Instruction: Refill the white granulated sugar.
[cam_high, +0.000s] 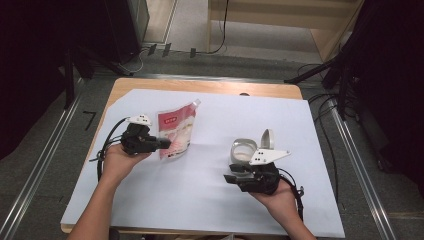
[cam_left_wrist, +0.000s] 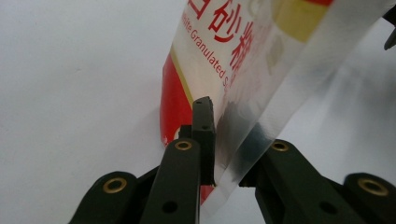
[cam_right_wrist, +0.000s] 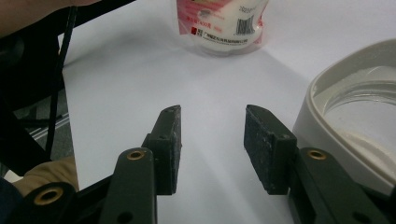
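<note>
On the white sheet at the table's left, the sugar pouch (cam_high: 175, 131) looks soft, slippery and bottom-heavy, so its flat side seam suits the left gripper (cam_high: 164, 143), whose jaws now pinch it, while the right gripper (cam_high: 231, 176) waits part-open and empty.

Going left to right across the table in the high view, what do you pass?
left gripper → sugar pouch → open container → right gripper in the person's hand, just below the container.

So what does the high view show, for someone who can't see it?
A person's left claw grips the edge of a red and white sugar bag on a white table. The right claw waits open beside a small white container.
</note>
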